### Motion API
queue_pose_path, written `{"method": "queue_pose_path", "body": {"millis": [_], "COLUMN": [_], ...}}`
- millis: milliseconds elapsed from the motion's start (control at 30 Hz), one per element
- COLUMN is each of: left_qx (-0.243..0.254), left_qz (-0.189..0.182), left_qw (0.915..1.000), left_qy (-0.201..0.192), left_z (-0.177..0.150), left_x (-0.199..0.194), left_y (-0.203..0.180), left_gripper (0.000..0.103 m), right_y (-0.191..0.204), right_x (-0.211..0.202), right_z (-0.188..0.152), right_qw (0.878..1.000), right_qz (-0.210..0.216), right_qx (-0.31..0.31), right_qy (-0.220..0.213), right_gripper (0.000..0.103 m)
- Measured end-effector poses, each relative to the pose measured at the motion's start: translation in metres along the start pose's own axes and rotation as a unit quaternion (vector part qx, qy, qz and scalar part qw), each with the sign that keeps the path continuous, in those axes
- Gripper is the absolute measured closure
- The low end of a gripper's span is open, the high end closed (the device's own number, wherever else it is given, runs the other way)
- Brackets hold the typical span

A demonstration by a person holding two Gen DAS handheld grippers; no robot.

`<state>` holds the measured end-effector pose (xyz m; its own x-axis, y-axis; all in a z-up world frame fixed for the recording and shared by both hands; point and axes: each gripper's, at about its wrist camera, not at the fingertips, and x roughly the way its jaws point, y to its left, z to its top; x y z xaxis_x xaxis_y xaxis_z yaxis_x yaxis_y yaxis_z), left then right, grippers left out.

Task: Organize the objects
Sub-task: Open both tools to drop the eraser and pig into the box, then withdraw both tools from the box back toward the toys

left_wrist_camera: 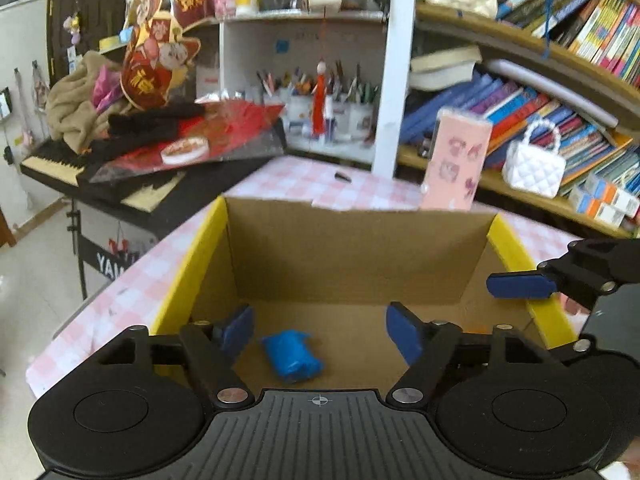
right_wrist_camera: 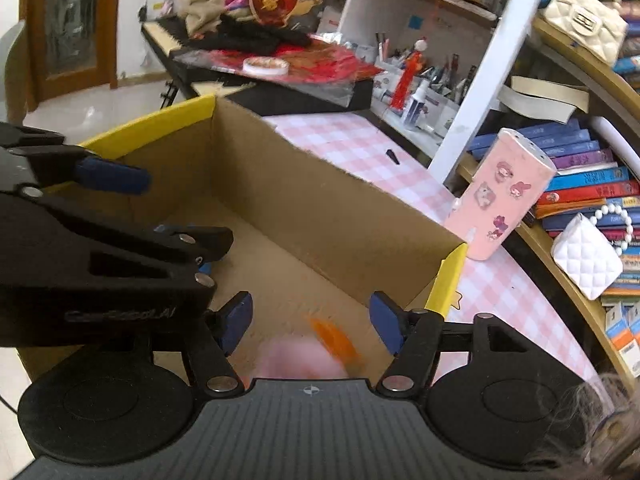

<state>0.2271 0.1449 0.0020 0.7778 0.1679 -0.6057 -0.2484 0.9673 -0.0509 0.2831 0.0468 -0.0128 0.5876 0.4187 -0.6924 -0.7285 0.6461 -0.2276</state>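
Two grippers hang over one open cardboard box (left_wrist_camera: 352,256), and both have their jaws apart with nothing pressed between the pads.

From the left wrist, the left gripper (left_wrist_camera: 320,334) points down into the box with its blue fingers wide. A crumpled blue packet (left_wrist_camera: 292,354) lies on the box floor in the gap between them, at about 6 o'clock in the box, and neither pad touches it. The right gripper (left_wrist_camera: 520,285) pokes in at 3 o'clock, over the yellow-edged side wall. Beyond the far wall, at 1 o'clock, a pink sticker-covered container (left_wrist_camera: 456,164) stands upright on the pink checked tablecloth (left_wrist_camera: 304,180).

From the right wrist, the right gripper (right_wrist_camera: 310,322) is likewise apart at a middling width. A blurred pink and orange object (right_wrist_camera: 316,350) shows low between its fingers, at 6 o'clock, seemingly on or near the box floor; whether it has landed I cannot tell. The left gripper (right_wrist_camera: 108,178) fills the 9 o'clock side, close alongside.

My guess is that both items are now in the box and the hands should lift clear. The risk is crowding: the two tools sit near each other inside a narrow box, so a careless exit could knock them together or catch a yellow flap and drag the box across the cloth. A low finger could also snag the blue packet.
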Motion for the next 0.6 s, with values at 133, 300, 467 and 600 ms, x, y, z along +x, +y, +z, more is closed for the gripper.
{"method": "queue_pose_path", "body": {"millis": [133,300,467,600], "left_qx": [-0.016,-0.032,-0.036,-0.04], "left_qz": [-0.012,-0.018,-0.011,0.0], "left_qw": [0.9992,0.9959,0.9944,0.9948], "left_qy": [-0.035,-0.082,-0.099,-0.094], "left_z": [0.005,0.009,0.0,-0.011], "left_x": [-0.025,-0.064,-0.092,-0.107], "left_y": [0.006,0.016,0.023,0.028], "left_gripper": [0.027,0.02,0.018,0.018], "right_y": [-0.006,-0.017,-0.012,-0.002], "right_x": [-0.023,-0.058,-0.089,-0.114], "right_z": [-0.004,-0.013,-0.022,-0.033], "right_qw": [0.999,0.994,0.984,0.975], "right_qz": [-0.009,-0.009,-0.026,-0.054], "right_qx": [0.015,0.085,0.146,0.181], "right_qy": [-0.044,-0.067,-0.098,-0.117], "right_gripper": [0.021,0.021,0.021,0.021]}}
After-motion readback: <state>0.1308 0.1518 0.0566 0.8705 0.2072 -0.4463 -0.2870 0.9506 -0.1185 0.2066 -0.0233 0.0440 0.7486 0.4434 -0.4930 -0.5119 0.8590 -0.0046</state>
